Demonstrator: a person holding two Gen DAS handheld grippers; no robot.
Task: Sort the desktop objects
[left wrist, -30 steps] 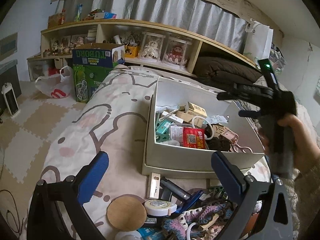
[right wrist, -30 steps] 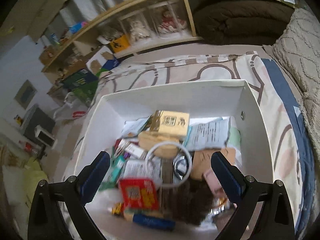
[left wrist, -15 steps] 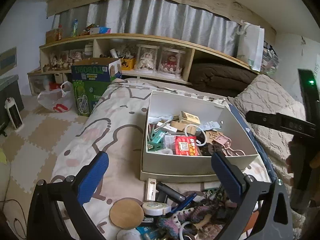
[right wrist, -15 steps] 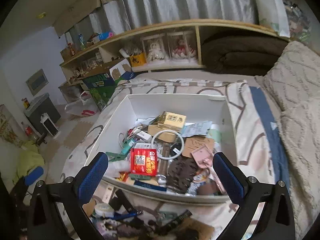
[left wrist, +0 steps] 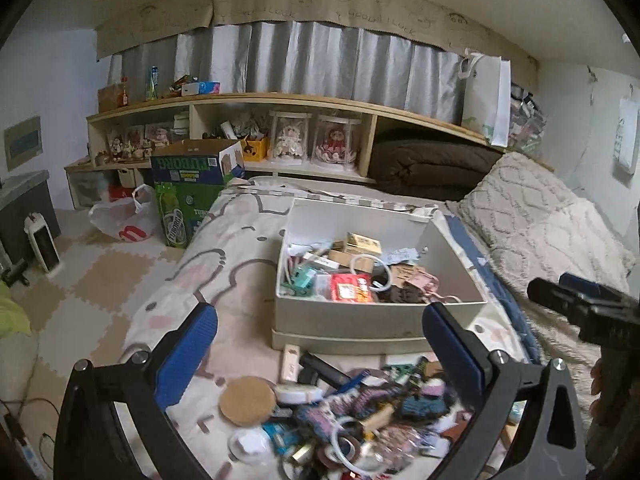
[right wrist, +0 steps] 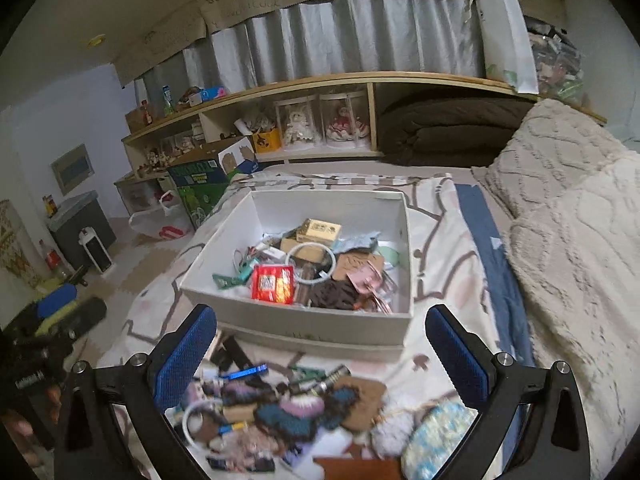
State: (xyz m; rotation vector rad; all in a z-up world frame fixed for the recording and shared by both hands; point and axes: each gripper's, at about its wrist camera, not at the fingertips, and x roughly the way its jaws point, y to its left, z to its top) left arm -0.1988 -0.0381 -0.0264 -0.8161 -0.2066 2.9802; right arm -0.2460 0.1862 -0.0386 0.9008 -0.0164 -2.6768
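Left gripper (left wrist: pixel 320 344): jaws wide apart, nothing between them. Right gripper (right wrist: pixel 320 344): jaws wide apart, empty. Both held above the bed (left wrist: pixel 240 272). White box (right wrist: pixel 280 320) sits mid-bed, partly filled with small items. Loose pile of objects (left wrist: pixel 352 412) lies on the near side of the box, blurred; round cork coaster (left wrist: pixel 248 400) at its left edge.

Both grippers sit farther back from the white box (right wrist: pixel 296 322) than a second ago. The right gripper (right wrist: pixel 320 354), which hung directly over the box contents, with jaws spread and empty, now looks across the loose pile of small objects (right wrist: pixel 288 412) in front of the box. The left gripper (left wrist: pixel 320 354) has also pulled back and risen, so more of the room shows and the box looks smaller.
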